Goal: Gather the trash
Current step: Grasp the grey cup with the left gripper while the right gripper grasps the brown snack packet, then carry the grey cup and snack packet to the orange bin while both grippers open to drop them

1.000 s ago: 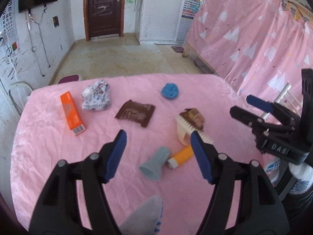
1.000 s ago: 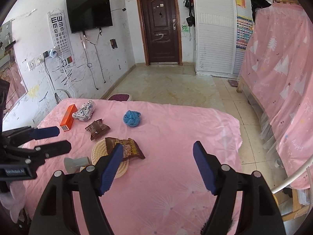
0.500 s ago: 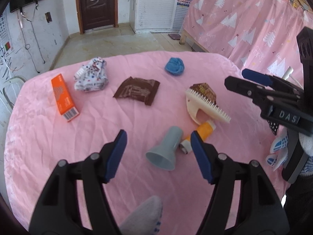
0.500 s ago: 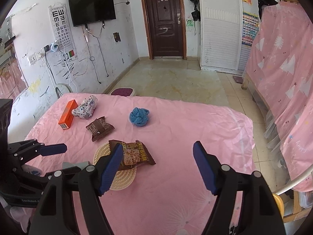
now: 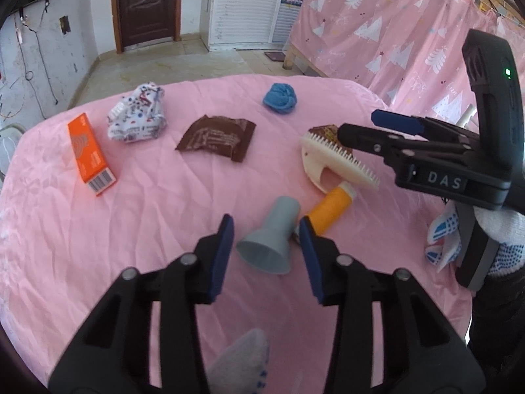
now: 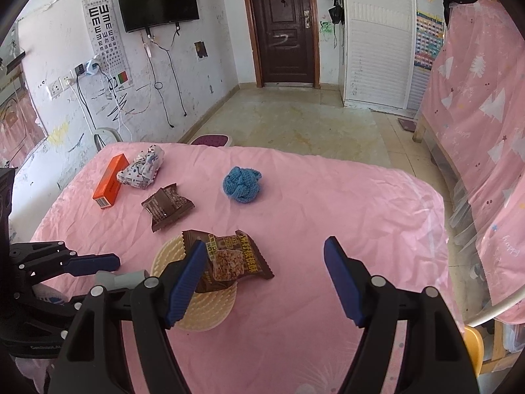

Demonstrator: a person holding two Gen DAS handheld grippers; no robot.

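Since the earlier frame the left hand-held gripper (image 5: 266, 233) had narrowed its jaws, still unclosed, flanking the grey plastic funnel (image 5: 270, 239) on the pink-clothed worktop (image 5: 147, 213). Right hand-held gripper (image 6: 265, 262) stood wide open above the brown snack wrapper (image 6: 229, 256) lying on the cream bristled brush (image 6: 197, 308).
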